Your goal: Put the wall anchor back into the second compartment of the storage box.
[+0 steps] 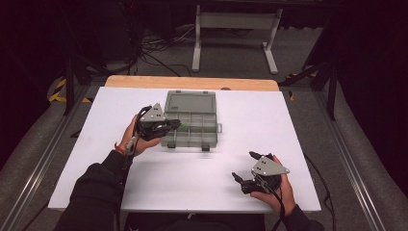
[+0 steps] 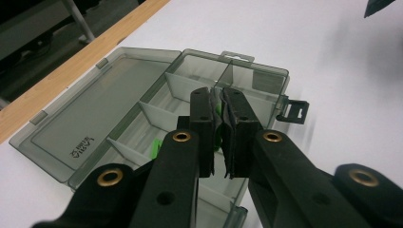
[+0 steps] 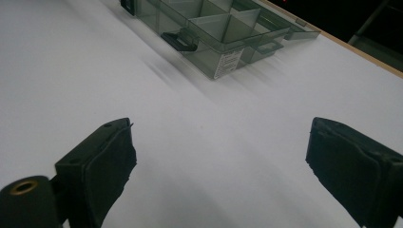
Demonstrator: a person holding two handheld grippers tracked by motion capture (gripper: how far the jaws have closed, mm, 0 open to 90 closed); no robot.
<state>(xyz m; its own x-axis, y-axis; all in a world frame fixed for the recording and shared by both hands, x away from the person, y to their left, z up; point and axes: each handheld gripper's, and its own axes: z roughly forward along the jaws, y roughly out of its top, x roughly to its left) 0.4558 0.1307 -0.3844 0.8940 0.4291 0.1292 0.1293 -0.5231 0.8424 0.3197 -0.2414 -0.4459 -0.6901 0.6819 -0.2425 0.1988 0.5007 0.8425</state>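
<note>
Left tongs (image 2: pixel 217 127): jaws nearly together, clamped on a small green piece (image 2: pixel 218 115) that shows as a thin sliver between the pads. In the high view the left tongs (image 1: pixel 174 126) hang over the near-left part of the box (image 1: pixel 199 137), the piece (image 1: pixel 183 126) at their tip.

Directly below and beyond the left tongs: the open box (image 2: pixel 273 76), smoky clear plastic, divided into compartments, lid (image 2: pixel 100 118) folded flat to the far side. A second green piece (image 2: pixel 155 146) lies in a compartment just left of the tongs. Which compartment the held piece sits over, I cannot tell.

Right tongs (image 3: pixel 218 175): jaws wide apart, nothing between them, resting low over bare bench (image 3: pixel 71 71), well away from the box (image 3: pixel 223 33). In the high view the right tongs (image 1: pixel 244 172) sit near the front right of the bench (image 1: pixel 298 125).

Handling, judged: the piece is light, thin and probably stiff plastic; smooth, so it could twist or slip from the pads. Best held across its flat faces, as now. Release low inside a compartment so it does not bounce out. The box is light and may slide on the bench if a divider is nudged.
</note>
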